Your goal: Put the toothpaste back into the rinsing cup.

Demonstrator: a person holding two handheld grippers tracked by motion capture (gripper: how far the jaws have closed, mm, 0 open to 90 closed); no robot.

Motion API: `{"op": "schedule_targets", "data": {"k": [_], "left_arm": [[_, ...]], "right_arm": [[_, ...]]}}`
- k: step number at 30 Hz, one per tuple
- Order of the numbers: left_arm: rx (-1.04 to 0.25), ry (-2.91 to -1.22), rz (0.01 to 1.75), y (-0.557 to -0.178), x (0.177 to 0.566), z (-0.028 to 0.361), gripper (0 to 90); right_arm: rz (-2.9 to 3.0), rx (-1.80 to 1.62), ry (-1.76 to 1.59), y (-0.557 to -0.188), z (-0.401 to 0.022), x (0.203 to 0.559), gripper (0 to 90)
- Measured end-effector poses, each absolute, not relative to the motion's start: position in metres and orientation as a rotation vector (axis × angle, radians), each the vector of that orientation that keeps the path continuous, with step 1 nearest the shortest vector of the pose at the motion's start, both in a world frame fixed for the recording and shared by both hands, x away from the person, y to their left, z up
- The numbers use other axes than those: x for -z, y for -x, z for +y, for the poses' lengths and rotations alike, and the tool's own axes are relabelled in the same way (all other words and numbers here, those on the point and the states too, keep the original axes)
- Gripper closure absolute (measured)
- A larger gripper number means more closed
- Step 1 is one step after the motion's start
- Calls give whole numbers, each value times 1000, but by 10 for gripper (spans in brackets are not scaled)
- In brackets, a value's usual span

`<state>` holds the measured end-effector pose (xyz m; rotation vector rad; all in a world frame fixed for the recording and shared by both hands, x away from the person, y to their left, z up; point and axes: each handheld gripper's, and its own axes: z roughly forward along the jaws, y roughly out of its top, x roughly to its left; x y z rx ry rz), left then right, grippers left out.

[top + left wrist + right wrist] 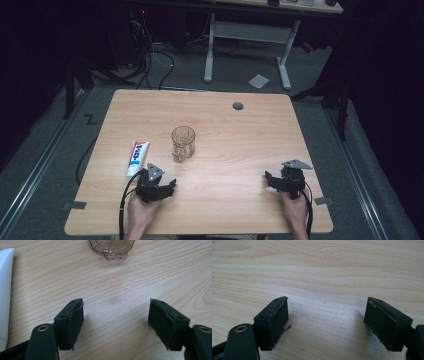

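Toothpaste tube: the tube lies flat on the surface at about 9 o'clock from the middle, cap end toward the person and nozzle end toward 12. In the left gripper view its white side runs along the left edge. It lies lengthwise toward the person, so jaws could likely close across its narrow width.

Left hand-held gripper: this hand-held gripper rests low at about 7 o'clock, just beside the near end of the tube and apart from it. Its jaws are spread wide with bare wood between the pads. It points toward 1 o'clock, more at the glass than at the tube, so it looks parked and ready, not committed to either.

Glass: the clear tumbler stands upright near the middle of the surface, mouth up, just to the 3 o'clock side of the tube and not touching it. Its base shows at the top of the left gripper view. Standing open, it is placed to receive something from above; my judgement is that the tube is meant to go into it.

Right hand-held gripper: this hand-held gripper sits at about 5 o'clock, well apart from both things. Its jaws are spread too, and the pads have only wood grain between them. It seems held back to keep out of the way or to steady the glass if needed.

Progress: nothing is gripped yet; the work looks to be at its start.
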<state>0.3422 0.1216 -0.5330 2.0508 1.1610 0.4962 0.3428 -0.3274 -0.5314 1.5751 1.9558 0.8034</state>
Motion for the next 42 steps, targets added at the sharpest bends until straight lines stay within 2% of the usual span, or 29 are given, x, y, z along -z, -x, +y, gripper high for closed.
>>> {"op": "schedule_targets", "data": {"k": [18, 42], "left_arm": [[-505, -2011, 1162, -332, 516, 135, 298], [-525, -1956, 1214, -320, 494, 172, 327]], "right_arm": [[1956, -804, -1575, -343, -327, 531, 194], [1956, -804, -1574, -343, -327, 531, 194]]}}
